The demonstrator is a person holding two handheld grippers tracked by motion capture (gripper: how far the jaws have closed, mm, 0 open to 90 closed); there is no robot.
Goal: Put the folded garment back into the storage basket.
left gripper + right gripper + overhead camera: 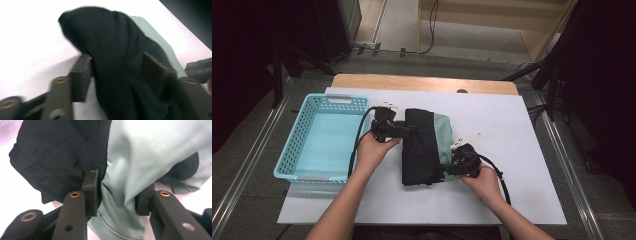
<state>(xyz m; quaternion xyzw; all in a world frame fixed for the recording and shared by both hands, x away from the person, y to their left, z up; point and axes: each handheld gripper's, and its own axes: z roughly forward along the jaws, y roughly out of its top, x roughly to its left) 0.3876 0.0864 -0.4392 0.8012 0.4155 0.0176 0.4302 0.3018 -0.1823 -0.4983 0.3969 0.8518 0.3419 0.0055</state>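
Note:
A folded garment, black [418,147] with a pale green part [443,134], lies on the white table [512,125]. My left gripper [405,129] is at the garment's upper left edge. In the left gripper view its jaws [117,72] straddle a hump of black cloth [112,50], with a sliver of white table showing beside the left pad [81,72], so it stands open. My right gripper [447,168] is at the garment's lower right corner. Pale green cloth [120,202] runs slack between its jaws [117,195], and this gripper is open too.
A light blue plastic basket [292,145] stands on the table's left side, close to the left hand. A bare wooden strip [422,82] runs along the table's far edge. Dark stands and cables line the floor on both sides.

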